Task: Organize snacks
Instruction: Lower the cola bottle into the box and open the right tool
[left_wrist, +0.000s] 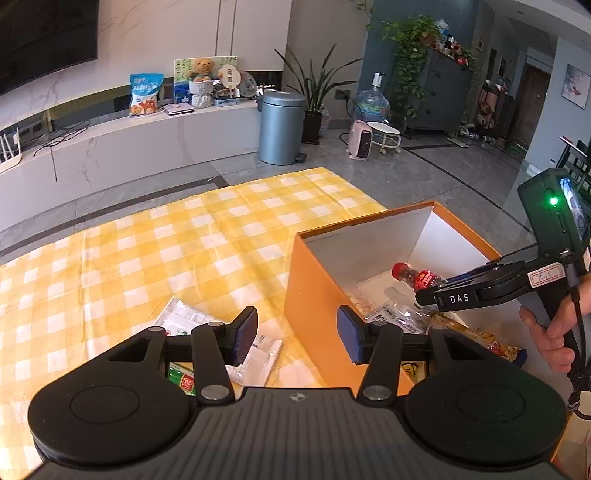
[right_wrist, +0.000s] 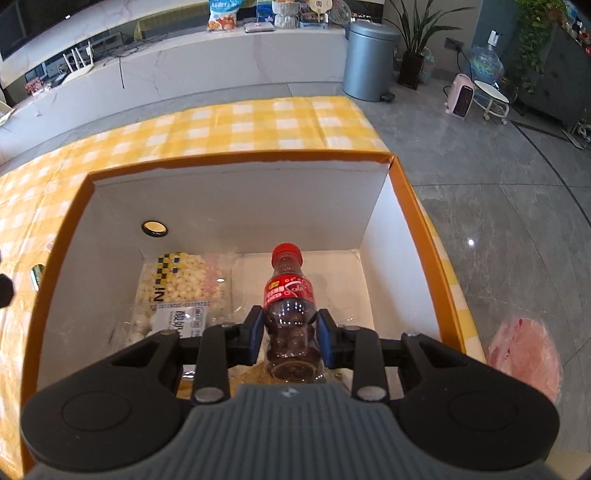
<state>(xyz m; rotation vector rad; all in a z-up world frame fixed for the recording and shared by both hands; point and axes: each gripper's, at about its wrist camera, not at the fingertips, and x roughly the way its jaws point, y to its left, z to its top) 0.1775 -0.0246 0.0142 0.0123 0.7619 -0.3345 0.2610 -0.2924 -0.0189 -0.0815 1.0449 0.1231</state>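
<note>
You are lowering a small cola bottle (right_wrist: 290, 314) with a red cap into the orange box (right_wrist: 236, 160), your right gripper (right_wrist: 290, 334) pinching its dark body from both sides while it is hanging tilted over the bags of snacks (right_wrist: 173, 284) already lying on the box floor. Your left gripper (left_wrist: 297, 334) is hovering with its fingers spread and nothing between them, above the white packets (left_wrist: 258, 360) waiting on the yellow checked cloth (left_wrist: 147, 240) just beside the box. Next, I judge, you are setting the bottle down on the bare floor by the right wall, letting go, and then closing the left fingers on a packet.

A box (right_wrist: 417, 236) fills the frame's centre on a tablecloth (right_wrist: 236, 125). Inside, a bottle (right_wrist: 290, 295) sits centre, a snack bag (right_wrist: 177, 284) to its left (against the wall).
</note>
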